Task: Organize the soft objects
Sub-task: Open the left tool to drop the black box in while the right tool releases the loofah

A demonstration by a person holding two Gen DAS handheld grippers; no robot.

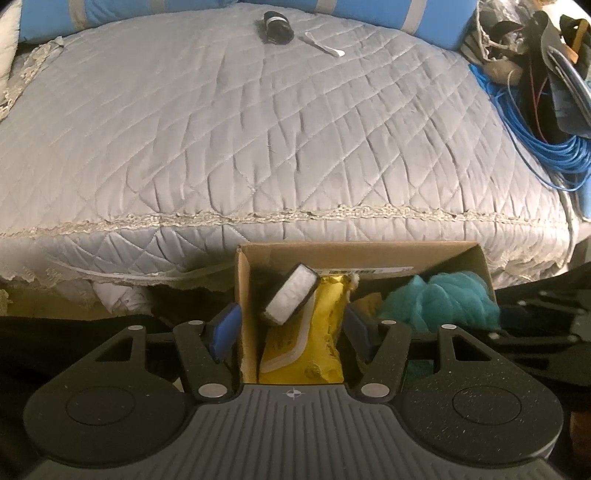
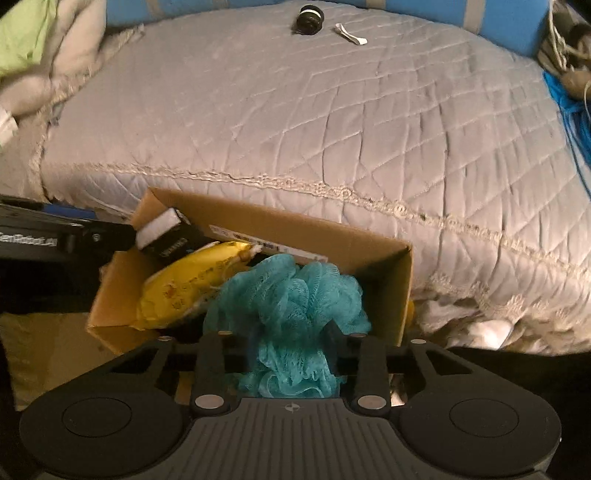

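A cardboard box [image 1: 354,249] stands against the bed's edge. Inside it, a black-and-white sponge [image 1: 290,293] leans tilted on a yellow packet [image 1: 314,332], with a teal mesh loofah [image 1: 439,299] to the right. My left gripper [image 1: 291,330] hovers open above the box's left end. One blue pad [image 1: 225,332] is outside the box wall and neither pad touches the sponge. In the right wrist view my right gripper [image 2: 286,350] reaches into the box [image 2: 295,221]. Its fingers are sunk in the loofah [image 2: 288,295], which is pinched between them. The sponge [image 2: 159,229] and packet [image 2: 192,280] lie to the left.
A grey quilted bedspread [image 1: 258,129] covers the bed behind the box. A black cylinder [image 1: 277,26] and a small white stick [image 1: 325,44] lie at its far side. Coiled blue cable [image 1: 546,147] and dark clutter crowd the right. The left gripper's housing [image 2: 44,236] sits left of the box.
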